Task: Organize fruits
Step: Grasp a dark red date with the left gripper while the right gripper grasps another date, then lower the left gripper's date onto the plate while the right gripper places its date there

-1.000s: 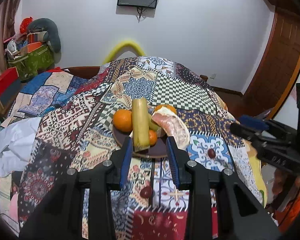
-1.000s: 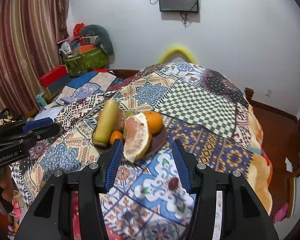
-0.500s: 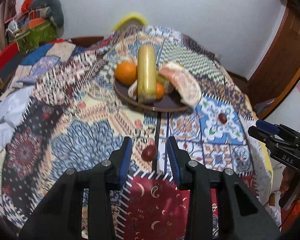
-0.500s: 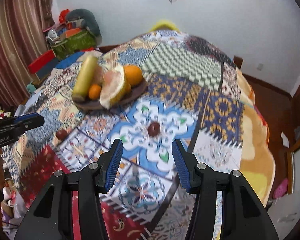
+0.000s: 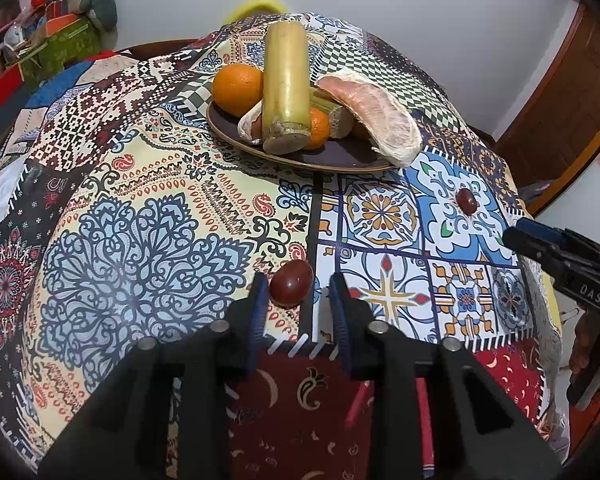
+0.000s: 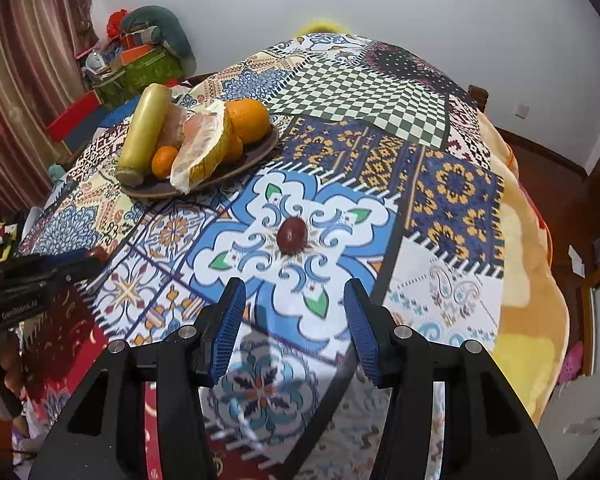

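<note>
Two dark red fruits lie loose on a patchwork-covered tabletop point(image 5: 148, 216) in front of a brown plate point(image 5: 340, 156) piled with oranges, a pomelo wedge and a thick yellow stalk. The left gripper point(image 5: 300, 292) hovers with fingers parted around the nearer fruit point(image 5: 291, 283). The right gripper point(image 6: 294, 298) stands open just short of the other fruit point(image 6: 291, 235).
</note>
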The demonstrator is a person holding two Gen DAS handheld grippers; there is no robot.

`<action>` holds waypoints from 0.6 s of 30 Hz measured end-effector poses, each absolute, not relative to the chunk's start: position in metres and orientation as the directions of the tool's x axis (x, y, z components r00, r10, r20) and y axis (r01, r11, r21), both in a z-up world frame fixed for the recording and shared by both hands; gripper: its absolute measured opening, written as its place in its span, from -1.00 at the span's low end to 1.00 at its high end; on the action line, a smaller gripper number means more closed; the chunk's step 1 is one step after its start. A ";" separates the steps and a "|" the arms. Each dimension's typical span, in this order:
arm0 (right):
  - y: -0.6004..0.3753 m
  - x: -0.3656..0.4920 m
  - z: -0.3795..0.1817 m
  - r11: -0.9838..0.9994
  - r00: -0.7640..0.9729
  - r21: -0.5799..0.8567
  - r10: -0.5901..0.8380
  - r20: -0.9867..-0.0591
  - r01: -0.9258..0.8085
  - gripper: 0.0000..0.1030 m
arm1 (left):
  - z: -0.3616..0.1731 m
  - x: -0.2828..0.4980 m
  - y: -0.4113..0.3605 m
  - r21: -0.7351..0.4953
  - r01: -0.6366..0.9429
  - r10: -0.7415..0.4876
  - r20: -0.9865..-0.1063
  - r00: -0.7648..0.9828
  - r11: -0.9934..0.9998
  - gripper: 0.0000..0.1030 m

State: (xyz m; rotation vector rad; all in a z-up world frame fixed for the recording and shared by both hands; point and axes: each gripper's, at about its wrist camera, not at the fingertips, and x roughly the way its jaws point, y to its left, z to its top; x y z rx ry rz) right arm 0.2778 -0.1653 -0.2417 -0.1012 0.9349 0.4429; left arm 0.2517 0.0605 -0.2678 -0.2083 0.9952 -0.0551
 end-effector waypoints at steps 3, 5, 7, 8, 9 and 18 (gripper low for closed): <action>-0.159 0.286 -0.243 0.903 0.512 0.088 0.316 -0.799 -0.420 -0.08 | -0.269 0.253 0.063 -0.203 -0.048 -0.144 -0.824 0.548 0.978 -0.59; -0.153 0.293 -0.244 0.901 0.508 0.079 0.312 -0.803 -0.427 -0.08 | -0.269 0.254 0.064 -0.209 -0.045 -0.151 -0.822 0.549 0.977 -0.60; -0.148 0.298 -0.245 0.898 0.506 0.073 0.310 -0.805 -0.434 -0.08 | -0.268 0.253 0.065 -0.212 -0.053 -0.148 -0.821 0.552 0.976 -0.60; -0.147 0.299 -0.245 0.897 0.506 0.070 0.309 -0.805 -0.436 -0.09 | -0.266 0.252 0.066 -0.214 -0.055 -0.148 -0.818 0.556 0.975 -0.60; -0.145 0.301 -0.245 0.896 0.507 0.067 0.308 -0.805 -0.438 -0.13 | -0.265 0.252 0.067 -0.215 -0.056 -0.147 -0.815 0.561 0.975 -0.60; -0.136 0.318 -0.262 0.904 0.481 0.062 0.281 -0.831 -0.423 -0.56 | -0.239 0.254 0.069 -0.220 -0.038 -0.150 -0.774 0.615 0.975 -0.60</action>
